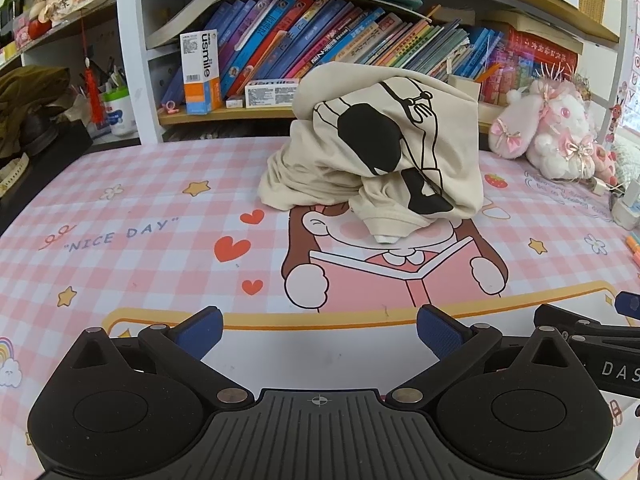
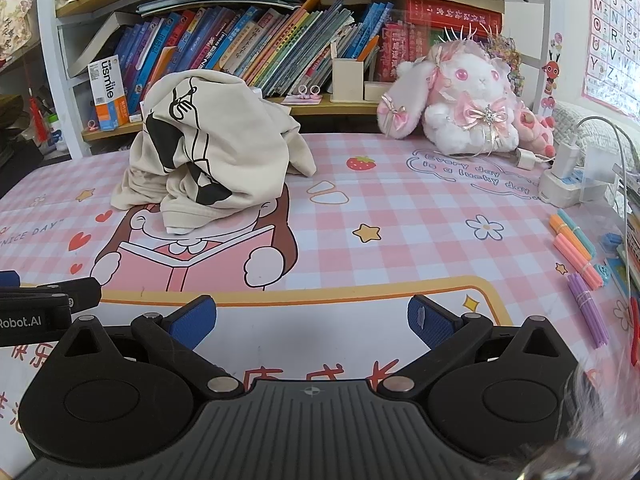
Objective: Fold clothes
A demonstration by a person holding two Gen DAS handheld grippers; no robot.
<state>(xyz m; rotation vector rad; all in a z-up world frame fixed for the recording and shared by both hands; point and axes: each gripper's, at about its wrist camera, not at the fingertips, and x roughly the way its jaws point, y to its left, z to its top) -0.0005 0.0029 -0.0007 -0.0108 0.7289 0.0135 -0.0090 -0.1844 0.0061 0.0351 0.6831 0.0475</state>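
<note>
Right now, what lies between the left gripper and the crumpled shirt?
Only bare printed desk mat: no object lies between the open left gripper and the cream shirt, as the left wrist view shows.

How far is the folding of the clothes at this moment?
Nothing looks done yet: the beige shirt lies in a crumpled heap on the checked mat. Nothing is in hand; the left gripper and right gripper are open and short of it. Spreading and folding remain.

Home study, bookshelf (image 1: pixel 320 32), plush rabbit (image 2: pixel 460 108)
</note>
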